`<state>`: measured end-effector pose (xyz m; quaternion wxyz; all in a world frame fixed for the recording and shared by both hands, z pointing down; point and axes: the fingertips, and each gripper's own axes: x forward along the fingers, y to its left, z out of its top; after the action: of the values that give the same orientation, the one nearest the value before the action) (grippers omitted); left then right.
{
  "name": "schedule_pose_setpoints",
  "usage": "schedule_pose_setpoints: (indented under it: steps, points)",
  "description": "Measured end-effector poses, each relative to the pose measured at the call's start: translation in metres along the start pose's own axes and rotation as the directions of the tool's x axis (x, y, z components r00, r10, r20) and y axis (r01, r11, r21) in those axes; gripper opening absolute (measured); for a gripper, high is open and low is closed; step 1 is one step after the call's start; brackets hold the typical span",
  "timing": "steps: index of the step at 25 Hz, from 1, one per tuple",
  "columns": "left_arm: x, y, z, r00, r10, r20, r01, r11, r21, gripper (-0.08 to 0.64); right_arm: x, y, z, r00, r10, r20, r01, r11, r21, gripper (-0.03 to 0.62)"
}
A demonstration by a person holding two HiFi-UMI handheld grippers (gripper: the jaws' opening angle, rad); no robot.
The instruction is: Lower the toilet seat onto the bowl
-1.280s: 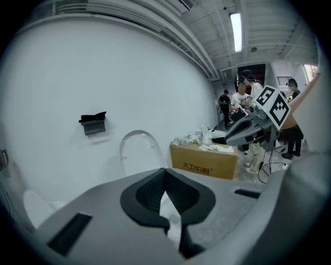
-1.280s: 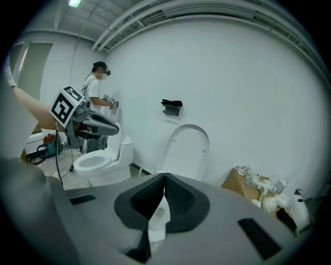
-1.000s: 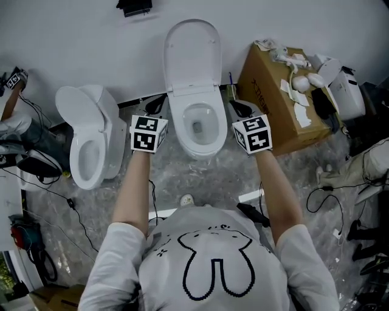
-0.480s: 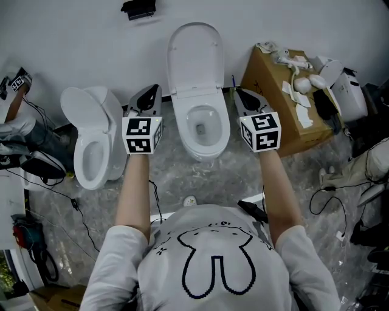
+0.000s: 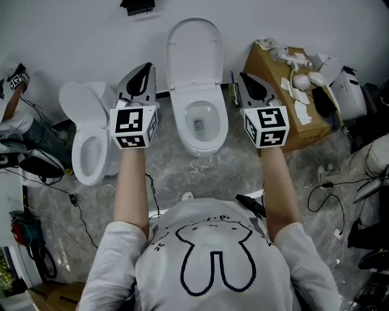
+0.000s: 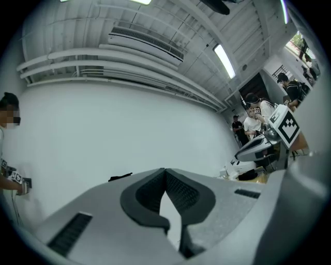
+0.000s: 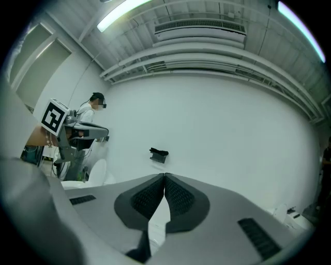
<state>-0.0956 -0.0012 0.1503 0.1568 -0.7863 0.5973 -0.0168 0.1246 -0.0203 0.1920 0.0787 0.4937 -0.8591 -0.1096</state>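
The middle toilet's bowl (image 5: 201, 123) stands open, and its seat and lid (image 5: 194, 51) are raised against the white wall. I cannot tell the seat from the lid. My left gripper (image 5: 146, 67) hangs in the air left of the raised seat, shut on nothing. Right of the seat hangs my right gripper (image 5: 244, 77), also shut and empty. Neither touches the toilet. In the left gripper view the jaws (image 6: 165, 171) meet at the tips and face the wall. The right gripper view shows its jaws (image 7: 164, 176) closed the same way.
A second toilet (image 5: 90, 138) stands to the left with its lid up. A cardboard box (image 5: 276, 79) with white parts on it sits to the right. A black fitting (image 5: 137, 6) hangs on the wall. Cables and gear lie on the floor at both sides.
Both grippers have risen from beside the bowl's rim to beside the raised seat, and they now point more level at the wall. Both have stayed shut.
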Motion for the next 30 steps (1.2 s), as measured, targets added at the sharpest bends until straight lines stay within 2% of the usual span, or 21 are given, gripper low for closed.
schedule_pose_setpoints:
  steps: [6, 15, 30]
  points:
    - [-0.008, 0.003, 0.019, 0.999, 0.029, 0.040, -0.030, 0.999, 0.035, 0.009, -0.015, -0.009, 0.026, 0.996, -0.038, 0.075, 0.038, 0.999, 0.001, 0.029]
    - [-0.023, 0.015, 0.043, 0.987, 0.085, 0.134, -0.090, 0.995, 0.034, 0.009, -0.029, -0.020, 0.061, 0.986, -0.073, 0.150, 0.074, 0.997, 0.003, 0.029]
    - [-0.023, 0.023, 0.048, 0.986, 0.099, 0.138, -0.105, 0.994, 0.040, 0.009, -0.030, -0.018, 0.069, 0.983, -0.080, 0.167, 0.083, 0.996, -0.011, 0.029]
